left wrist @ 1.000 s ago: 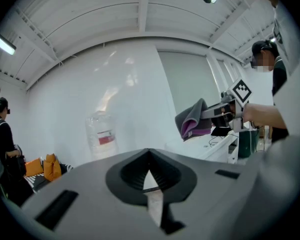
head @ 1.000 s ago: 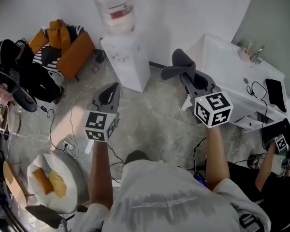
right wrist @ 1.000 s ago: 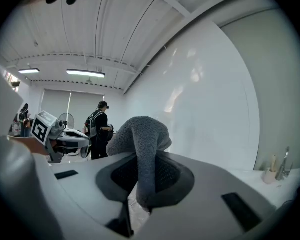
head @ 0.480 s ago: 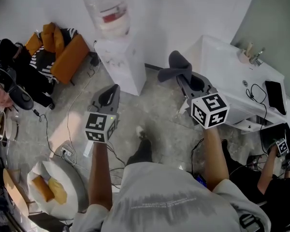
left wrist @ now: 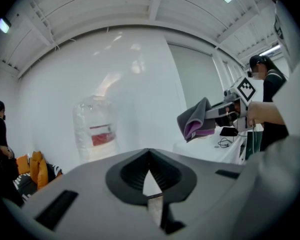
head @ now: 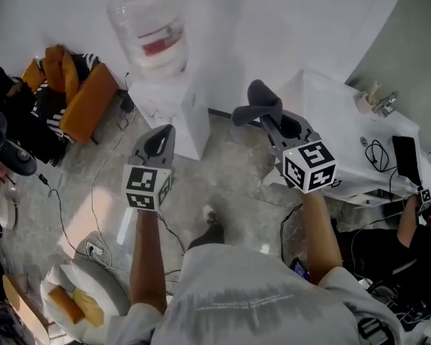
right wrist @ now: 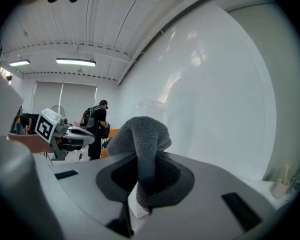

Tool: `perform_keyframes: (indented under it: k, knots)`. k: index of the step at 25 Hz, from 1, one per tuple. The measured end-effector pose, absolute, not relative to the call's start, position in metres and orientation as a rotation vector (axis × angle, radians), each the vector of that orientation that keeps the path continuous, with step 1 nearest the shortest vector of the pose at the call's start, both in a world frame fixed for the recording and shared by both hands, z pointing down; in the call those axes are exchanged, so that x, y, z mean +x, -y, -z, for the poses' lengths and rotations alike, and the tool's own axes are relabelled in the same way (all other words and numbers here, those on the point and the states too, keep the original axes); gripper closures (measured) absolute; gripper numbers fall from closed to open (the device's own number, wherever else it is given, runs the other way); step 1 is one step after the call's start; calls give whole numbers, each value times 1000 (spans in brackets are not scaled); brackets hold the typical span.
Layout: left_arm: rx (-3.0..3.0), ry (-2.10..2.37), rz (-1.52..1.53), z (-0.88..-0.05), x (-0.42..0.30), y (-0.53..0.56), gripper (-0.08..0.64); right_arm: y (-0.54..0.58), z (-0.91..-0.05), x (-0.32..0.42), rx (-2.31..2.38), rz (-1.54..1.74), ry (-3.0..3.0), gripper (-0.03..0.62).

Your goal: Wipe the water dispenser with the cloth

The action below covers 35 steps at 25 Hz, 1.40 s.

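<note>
on the water dispenser (head: 171,112), unreadable red label (head: 152,47)

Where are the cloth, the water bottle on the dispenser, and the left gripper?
cloth (head: 264,98), head view, folded grey top.
water bottle (head: 156,47), head view, red label.
left gripper (head: 169,129), head view, between its jaw tips.

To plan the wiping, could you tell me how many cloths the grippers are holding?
1: a grey cloth pinched by the right gripper. The left gripper has its jaws together, with nothing between them. No other cloth shows.
</note>
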State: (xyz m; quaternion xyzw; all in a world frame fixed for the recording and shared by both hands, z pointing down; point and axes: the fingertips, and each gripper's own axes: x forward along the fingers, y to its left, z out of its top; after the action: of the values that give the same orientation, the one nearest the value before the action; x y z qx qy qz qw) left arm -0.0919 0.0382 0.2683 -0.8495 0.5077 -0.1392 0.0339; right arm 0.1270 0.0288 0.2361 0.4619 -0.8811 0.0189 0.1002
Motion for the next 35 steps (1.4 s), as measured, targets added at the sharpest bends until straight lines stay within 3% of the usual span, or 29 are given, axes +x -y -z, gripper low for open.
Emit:
perform_keyframes:
  k: [17, 35]
  knots:
    - [-2703, -1559, 433, -307, -142, 127, 544, 138, -266, 74, 1375, -157, 2546, 535]
    - [-2739, -1915, 664, -425, -147, 259, 545, 342, -394, 76, 1162, -428, 2469, 535]
